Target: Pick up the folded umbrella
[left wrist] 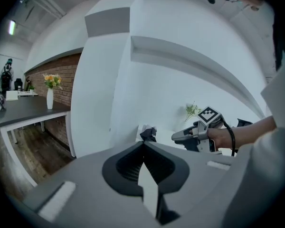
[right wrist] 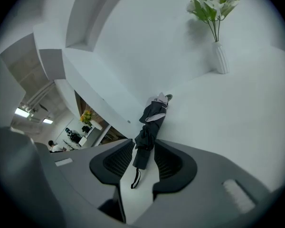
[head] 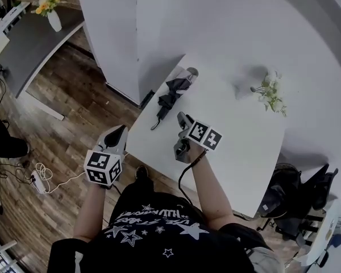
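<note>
The folded umbrella (head: 173, 94) is dark, with a wrist strap at its near end, and lies at the far left corner of the white table (head: 244, 129). My right gripper (head: 181, 117) hovers over the table just right of the umbrella's near end, apart from it. In the right gripper view the umbrella (right wrist: 149, 127) lies ahead, in line with the gap of that gripper (right wrist: 143, 152), whose jaws stand open. My left gripper (head: 120, 131) hangs over the floor left of the table's edge; its jaws (left wrist: 143, 145) meet with nothing between them.
A white vase of flowers (head: 271, 92) stands at the table's far right. A white partition (head: 113, 33) rises behind the table's left corner. A grey desk (head: 28, 44) stands far left, a cable (head: 42, 178) lies on the wooden floor, and dark gear (head: 295, 198) sits to the right.
</note>
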Motion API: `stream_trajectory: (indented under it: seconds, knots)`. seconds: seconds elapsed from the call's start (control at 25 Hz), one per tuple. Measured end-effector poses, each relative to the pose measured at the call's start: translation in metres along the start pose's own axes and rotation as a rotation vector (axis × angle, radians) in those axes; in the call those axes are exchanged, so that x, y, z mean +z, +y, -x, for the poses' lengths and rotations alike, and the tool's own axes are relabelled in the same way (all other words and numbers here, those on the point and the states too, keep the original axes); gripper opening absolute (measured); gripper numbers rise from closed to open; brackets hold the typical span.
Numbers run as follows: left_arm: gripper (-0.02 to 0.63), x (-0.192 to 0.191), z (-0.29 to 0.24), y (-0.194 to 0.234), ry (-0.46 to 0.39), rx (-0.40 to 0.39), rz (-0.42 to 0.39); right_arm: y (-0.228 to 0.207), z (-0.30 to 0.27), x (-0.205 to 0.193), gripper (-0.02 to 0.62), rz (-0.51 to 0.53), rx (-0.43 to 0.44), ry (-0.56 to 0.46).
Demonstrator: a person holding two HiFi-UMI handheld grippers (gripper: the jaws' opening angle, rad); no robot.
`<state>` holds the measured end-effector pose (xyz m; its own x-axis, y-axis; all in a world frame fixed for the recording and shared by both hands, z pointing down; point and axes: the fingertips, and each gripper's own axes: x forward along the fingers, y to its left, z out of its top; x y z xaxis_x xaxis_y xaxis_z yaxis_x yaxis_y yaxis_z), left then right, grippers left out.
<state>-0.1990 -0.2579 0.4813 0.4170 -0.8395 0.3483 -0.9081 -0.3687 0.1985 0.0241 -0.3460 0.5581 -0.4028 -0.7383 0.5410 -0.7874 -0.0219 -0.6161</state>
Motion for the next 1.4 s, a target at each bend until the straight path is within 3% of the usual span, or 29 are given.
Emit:
stream_trajectory:
  seconds: [0.28, 0.48, 0.72, 1.0, 1.28, 1.4]
  knots:
    - [0.003, 0.003, -0.046, 0.023, 0.046, -0.068, 0.008, -0.004, -0.057, 0.012, 0.267, -0.145, -0.051, 0.049]
    - [0.003, 0.004, -0.073, 0.035, 0.070, -0.107, 0.012, -0.012, -0.094, 0.015, 0.328, -0.175, -0.115, 0.090]
    - [0.003, 0.001, -0.093, 0.049, 0.099, -0.135, 0.027, -0.030, -0.116, 0.021, 0.333, -0.111, -0.267, 0.106]
    - [0.003, -0.006, -0.102, 0.061, 0.118, -0.145, 0.041, -0.037, -0.136, 0.018, 0.354, -0.080, -0.344, 0.137]
    - [0.003, -0.009, -0.104, 0.071, 0.128, -0.146, 0.066, -0.038, -0.139, 0.016, 0.337, -0.001, -0.483, 0.156]
    - [0.003, -0.010, -0.105, 0.069, 0.130, -0.151, 0.067, -0.037, -0.140, 0.017, 0.330, 0.014, -0.504, 0.152]
